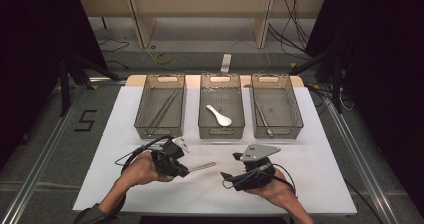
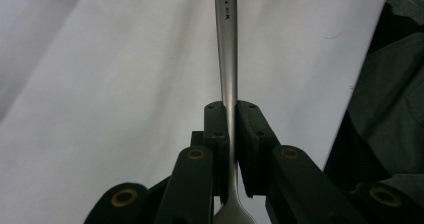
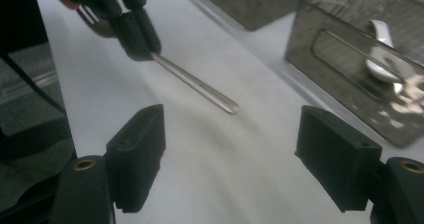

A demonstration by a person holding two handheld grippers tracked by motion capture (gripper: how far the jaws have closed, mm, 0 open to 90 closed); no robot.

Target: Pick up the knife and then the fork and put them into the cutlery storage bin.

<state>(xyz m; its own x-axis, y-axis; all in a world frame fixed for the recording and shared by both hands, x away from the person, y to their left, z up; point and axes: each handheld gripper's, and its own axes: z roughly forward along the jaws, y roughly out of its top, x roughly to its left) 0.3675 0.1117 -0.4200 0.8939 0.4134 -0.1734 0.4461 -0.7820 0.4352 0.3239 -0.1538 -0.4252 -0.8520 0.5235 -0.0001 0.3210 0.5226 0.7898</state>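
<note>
The left gripper (image 1: pixel 172 163) has its jaws pinched tight on a metal fork (image 1: pixel 200 167), gripping it on the neck just above the tines, so that the long handle sticks out past the jaws toward the right gripper. In the left gripper view the fork (image 2: pixel 228 74) runs straight up between the two black pads, its handle stamped with small marks near the far end and its head widening below the jaws. The fork is held clear of the white tabletop (image 1: pixel 150 184), over the near part of it, left of the middle and in front of the three baskets. The right gripper (image 1: pixel 227 176) sits near the near edge of the tabletop, right of the middle, with its jaws spread wide and nothing between them; in the right gripper view the fork's handle (image 3: pixel 197 86) points toward the gap but stays well apart from both pads. Along the far edge stand three mesh baskets side by side: the left basket (image 1: pixel 145 101) holds chopsticks (image 1: pixel 164 109), the middle basket (image 1: pixel 202 104) holds a white spoon (image 1: pixel 219 115), and the right basket (image 1: pixel 295 104) holds a slim metal utensil (image 1: pixel 263 118).
</note>
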